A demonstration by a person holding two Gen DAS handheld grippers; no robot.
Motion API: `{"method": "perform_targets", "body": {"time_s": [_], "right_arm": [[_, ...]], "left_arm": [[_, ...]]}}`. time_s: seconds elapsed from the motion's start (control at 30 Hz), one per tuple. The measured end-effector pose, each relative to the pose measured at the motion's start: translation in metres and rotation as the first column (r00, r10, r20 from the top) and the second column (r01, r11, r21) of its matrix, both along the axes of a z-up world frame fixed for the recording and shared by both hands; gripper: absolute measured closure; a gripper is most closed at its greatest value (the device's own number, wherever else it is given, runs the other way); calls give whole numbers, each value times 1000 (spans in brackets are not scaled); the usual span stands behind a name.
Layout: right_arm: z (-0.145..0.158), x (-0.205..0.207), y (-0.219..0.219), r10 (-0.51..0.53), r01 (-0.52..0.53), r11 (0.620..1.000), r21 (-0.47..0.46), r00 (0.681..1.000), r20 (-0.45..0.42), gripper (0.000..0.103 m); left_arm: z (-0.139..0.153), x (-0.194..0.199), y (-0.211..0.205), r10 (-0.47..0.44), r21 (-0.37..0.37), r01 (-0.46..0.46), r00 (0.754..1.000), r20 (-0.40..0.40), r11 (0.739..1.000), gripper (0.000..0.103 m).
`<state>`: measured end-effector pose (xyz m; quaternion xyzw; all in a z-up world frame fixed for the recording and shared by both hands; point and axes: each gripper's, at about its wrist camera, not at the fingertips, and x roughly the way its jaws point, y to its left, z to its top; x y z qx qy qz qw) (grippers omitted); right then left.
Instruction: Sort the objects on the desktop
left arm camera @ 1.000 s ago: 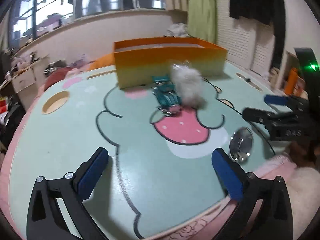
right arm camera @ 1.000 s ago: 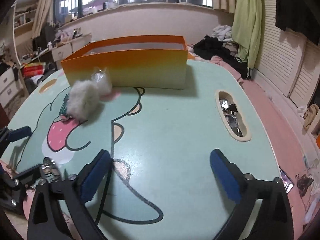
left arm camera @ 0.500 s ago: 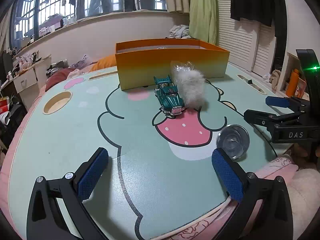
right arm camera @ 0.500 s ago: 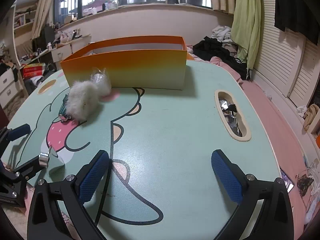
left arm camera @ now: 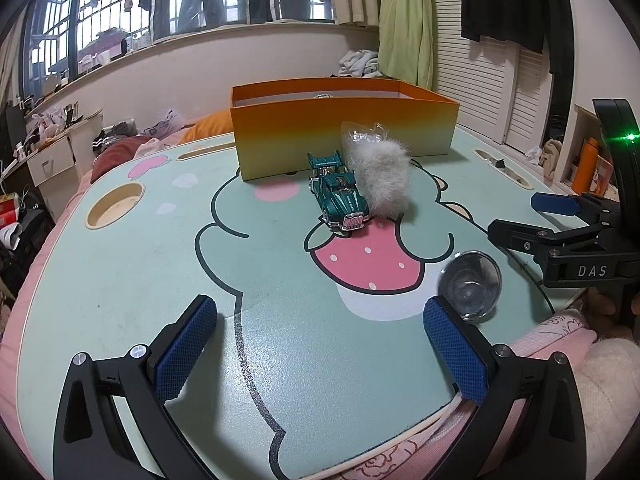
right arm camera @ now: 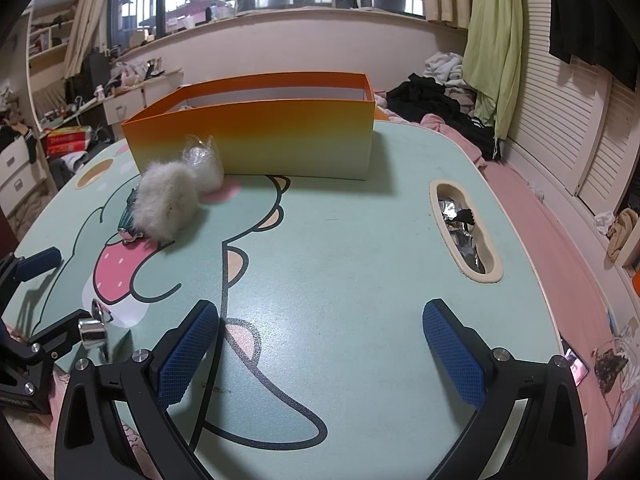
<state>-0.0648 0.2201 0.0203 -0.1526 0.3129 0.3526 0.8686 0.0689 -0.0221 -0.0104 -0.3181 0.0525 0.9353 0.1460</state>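
Seemingly little is sorted: the toy car (left arm camera: pixel 339 197), fluffy ball (left arm camera: pixel 381 179), plastic bag (left arm camera: pixel 363 132) and glass cup (left arm camera: pixel 472 285) lie outside the orange box (left arm camera: pixel 340 128), both tools (left arm camera: pixel 320 354) (right arm camera: pixel 320 354) wide open, empty.

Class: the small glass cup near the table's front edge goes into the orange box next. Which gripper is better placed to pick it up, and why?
Left. The left gripper is open with the glass cup just off its right fingertip; the right gripper, also open, faces bare table, the cup off to its left. The orange box lies ahead.
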Motion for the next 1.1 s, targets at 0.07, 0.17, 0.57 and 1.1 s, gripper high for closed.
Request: {"method": "perform_targets", "body": {"time_s": [0.07,0.17,0.57,1.1], "right_arm": [[0,0,0,0,0,1000,0,1000,0,1],[0,0,0,0,0,1000,0,1000,0,1],[0,0,0,1,-1,1000,-1,1000,1,1],[3,-2,3,4,-4,1000,2,1000,6,1]], "left_arm": [[0,0,0,0,0,0,1000,0,1000,0],[0,0,0,0,0,0,1000,0,1000,0],[0,0,0,-1,0,1,1000,0,1000,0],[-1,0,0,-2,0,2,1000,0,1000,0]]}}
